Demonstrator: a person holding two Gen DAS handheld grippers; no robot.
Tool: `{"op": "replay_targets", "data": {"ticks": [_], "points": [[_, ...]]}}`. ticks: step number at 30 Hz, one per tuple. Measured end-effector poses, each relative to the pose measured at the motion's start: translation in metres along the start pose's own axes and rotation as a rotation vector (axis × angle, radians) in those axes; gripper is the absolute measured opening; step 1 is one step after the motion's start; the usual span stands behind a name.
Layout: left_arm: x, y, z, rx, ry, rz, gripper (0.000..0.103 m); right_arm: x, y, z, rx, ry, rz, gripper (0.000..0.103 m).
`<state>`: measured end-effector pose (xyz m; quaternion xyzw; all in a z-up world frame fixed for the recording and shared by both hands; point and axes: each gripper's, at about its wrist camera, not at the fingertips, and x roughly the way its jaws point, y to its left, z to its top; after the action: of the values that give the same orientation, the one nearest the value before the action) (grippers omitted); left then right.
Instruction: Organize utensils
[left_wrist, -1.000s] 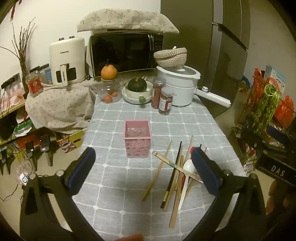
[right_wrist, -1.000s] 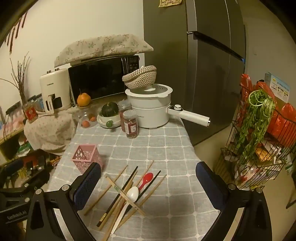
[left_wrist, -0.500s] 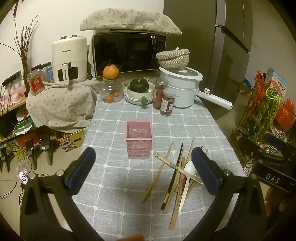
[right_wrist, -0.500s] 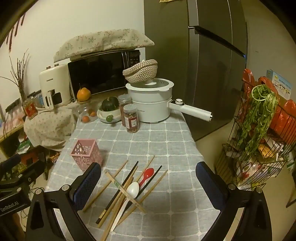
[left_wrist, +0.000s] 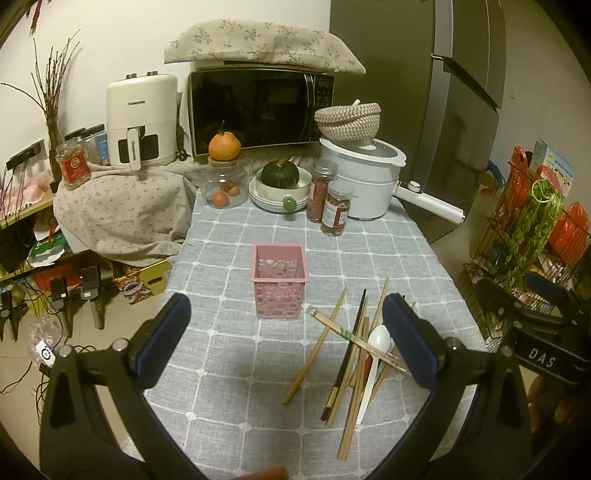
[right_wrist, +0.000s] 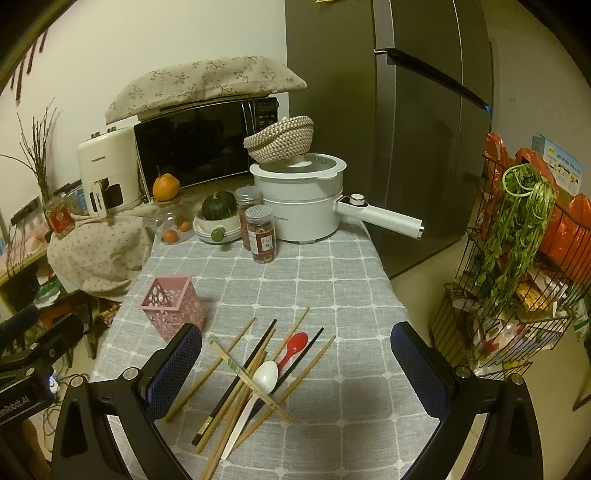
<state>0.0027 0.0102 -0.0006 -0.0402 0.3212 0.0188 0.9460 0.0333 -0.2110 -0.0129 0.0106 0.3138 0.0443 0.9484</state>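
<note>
A pink perforated holder stands empty on the grey checked tablecloth. To its right lies a crossed heap of wooden chopsticks, black chopsticks, a white spoon and a red spoon. My left gripper hovers open above the near table, in front of the holder. My right gripper hangs open over the heap, nothing between its fingers. The right gripper's body shows at the right edge of the left wrist view.
At the table's back stand a white pot with a long handle, a woven basket, two spice jars, a bowl with a squash and a glass jar with an orange. A wire rack of greens stands right.
Both grippers have drifted slightly, so the table scene sits a little higher and nearer in each view. The utensils and holder have not moved; both grippers stay open.
</note>
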Motion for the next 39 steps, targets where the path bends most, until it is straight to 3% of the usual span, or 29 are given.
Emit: {"op": "replay_targets", "data": {"ticks": [39], "points": [[-0.0008,0.0000,-0.0008,-0.001,-0.002,0.002,0.103,0.0026,0.0020,-0.0024,0.013,0.012,0.011,0.103]]}}
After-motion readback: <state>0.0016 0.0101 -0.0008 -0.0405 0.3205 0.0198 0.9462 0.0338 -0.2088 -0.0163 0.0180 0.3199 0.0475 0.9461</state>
